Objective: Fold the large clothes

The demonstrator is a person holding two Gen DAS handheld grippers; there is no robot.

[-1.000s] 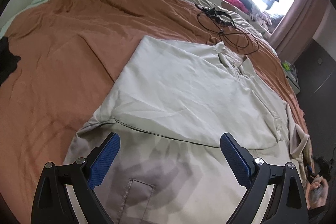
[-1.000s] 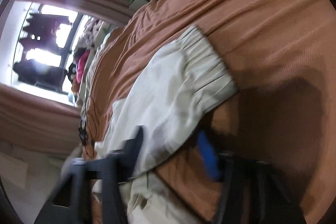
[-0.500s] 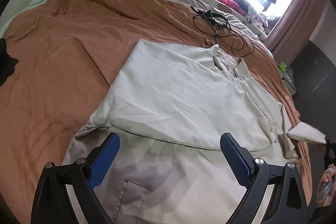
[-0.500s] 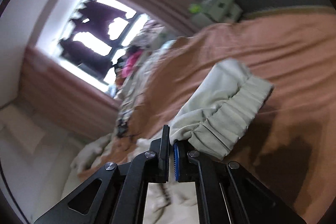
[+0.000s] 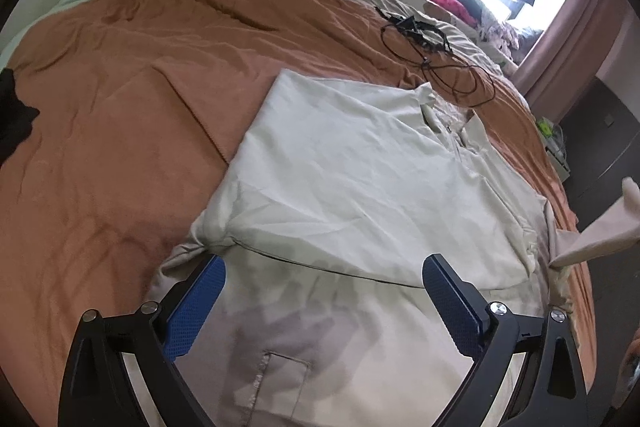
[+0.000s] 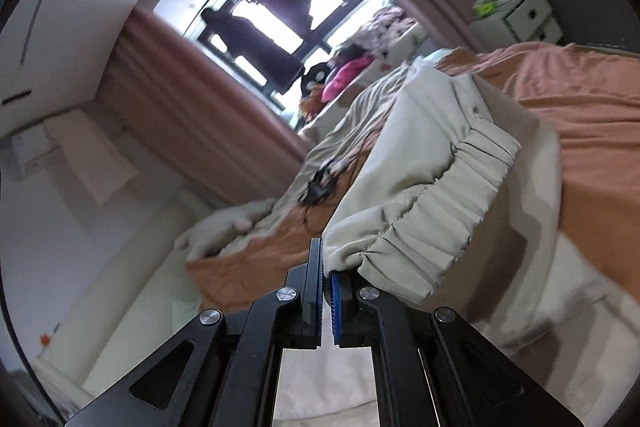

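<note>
I am seeing no readable text, label, brand or number in either wrist view. I am finding only blur on the small drawer unit (image 6: 524, 17) at the upper right of the right wrist frame.

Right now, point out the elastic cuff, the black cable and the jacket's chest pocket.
elastic cuff (image 6: 436, 223): right wrist view, on the gathered ribbing by the shut fingers.
black cable (image 5: 436, 67): left wrist view, on the looped cord on the bedspread.
chest pocket (image 5: 280, 379): left wrist view, on the stitched patch's middle.
</note>
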